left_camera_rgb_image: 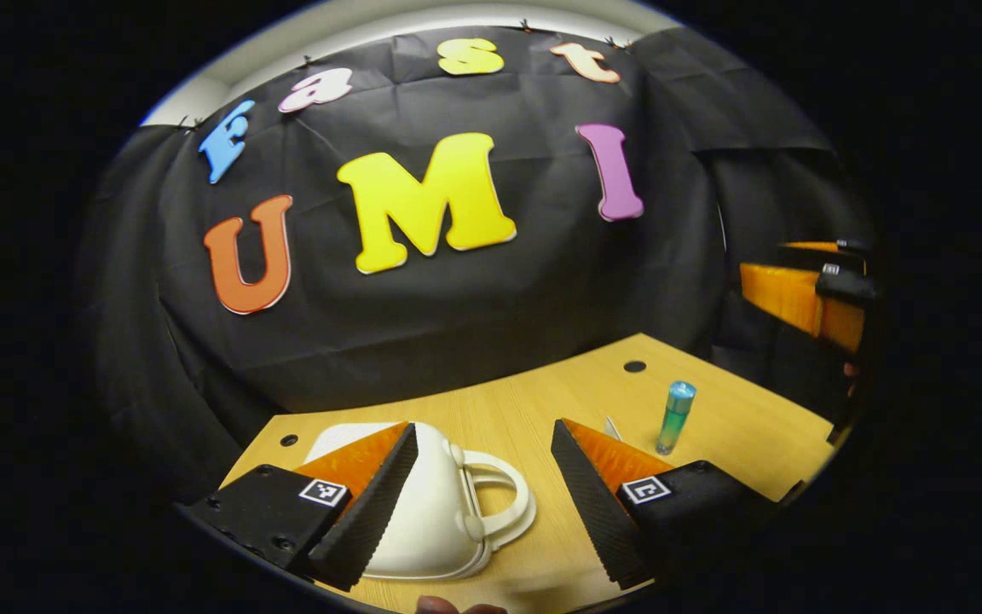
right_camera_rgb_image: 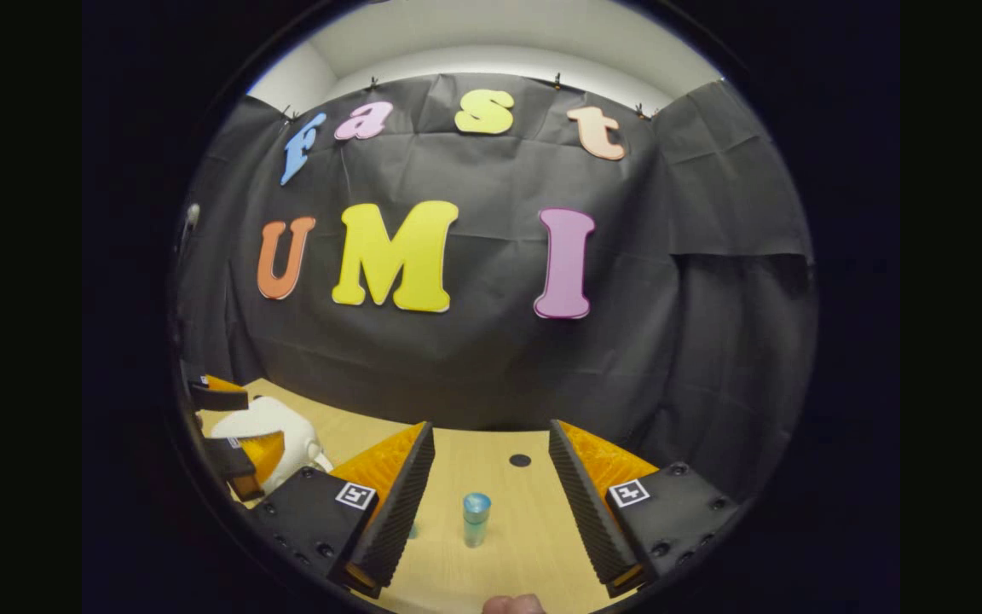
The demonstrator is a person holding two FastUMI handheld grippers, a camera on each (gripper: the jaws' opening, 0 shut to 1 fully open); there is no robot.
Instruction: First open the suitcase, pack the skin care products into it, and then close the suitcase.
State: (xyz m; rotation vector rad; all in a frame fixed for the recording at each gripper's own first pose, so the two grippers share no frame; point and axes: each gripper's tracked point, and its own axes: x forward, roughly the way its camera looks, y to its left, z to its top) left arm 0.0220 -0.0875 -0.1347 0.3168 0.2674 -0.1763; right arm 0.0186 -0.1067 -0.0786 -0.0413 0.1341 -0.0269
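Hovering over table [left_camera_rgb_image: 738, 426], we keep left gripper [left_camera_rgb_image: 484, 477] spread wide above closed white suitcase [left_camera_rgb_image: 431, 512]; right gripper [right_camera_rgb_image: 491, 490] likewise released, upright blue-green bottle [right_camera_rgb_image: 475, 518] standing between its fingers, untouched.

Not much besides the wooden desk [right_camera_rgb_image: 534, 520], light grain. There's a dark round hole [right_camera_rgb_image: 520, 460] in it out ahead between the right tool's fingers, and another hole [left_camera_rgb_image: 288, 440] near the corner just past the left tool's left finger. Black cloth [right_camera_rgb_image: 491, 358] hangs behind.
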